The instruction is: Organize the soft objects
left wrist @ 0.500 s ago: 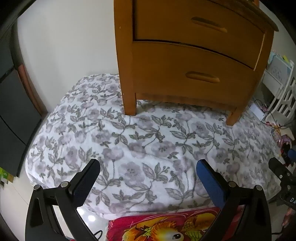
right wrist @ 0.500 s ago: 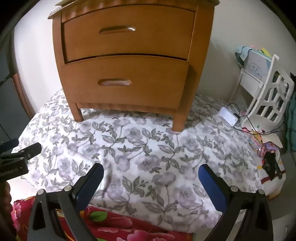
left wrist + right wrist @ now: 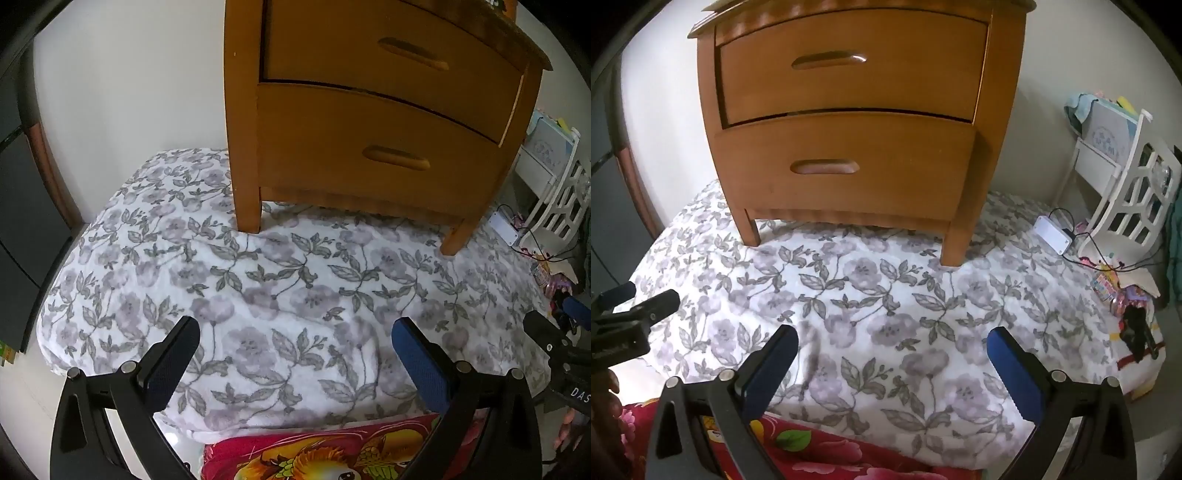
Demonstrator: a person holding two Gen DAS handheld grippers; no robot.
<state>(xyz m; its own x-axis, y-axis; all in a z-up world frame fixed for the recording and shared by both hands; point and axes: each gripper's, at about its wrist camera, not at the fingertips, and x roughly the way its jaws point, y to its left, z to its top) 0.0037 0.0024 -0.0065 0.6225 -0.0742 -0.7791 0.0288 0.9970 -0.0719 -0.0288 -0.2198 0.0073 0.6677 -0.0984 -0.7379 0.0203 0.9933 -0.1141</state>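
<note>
A white blanket with a grey-purple flower print (image 3: 288,295) lies spread on the floor in front of a wooden nightstand; it also fills the right wrist view (image 3: 886,314). A red blanket with a bright picture print (image 3: 317,454) lies at its near edge, also seen in the right wrist view (image 3: 820,458). My left gripper (image 3: 295,343) is open and empty above the flowered blanket's near part. My right gripper (image 3: 892,347) is open and empty, to the right of the left one, also above the near part.
The wooden nightstand (image 3: 384,122) with two drawers stands on the blanket's far part, its legs pressing into it (image 3: 849,122). A white power strip with cables (image 3: 1052,234), a white rack (image 3: 1134,192) and small toys (image 3: 1123,295) are at the right. A dark cabinet (image 3: 22,229) is left.
Both grippers have shifted very slightly; the view is nearly the same. Both stay open and empty.
</note>
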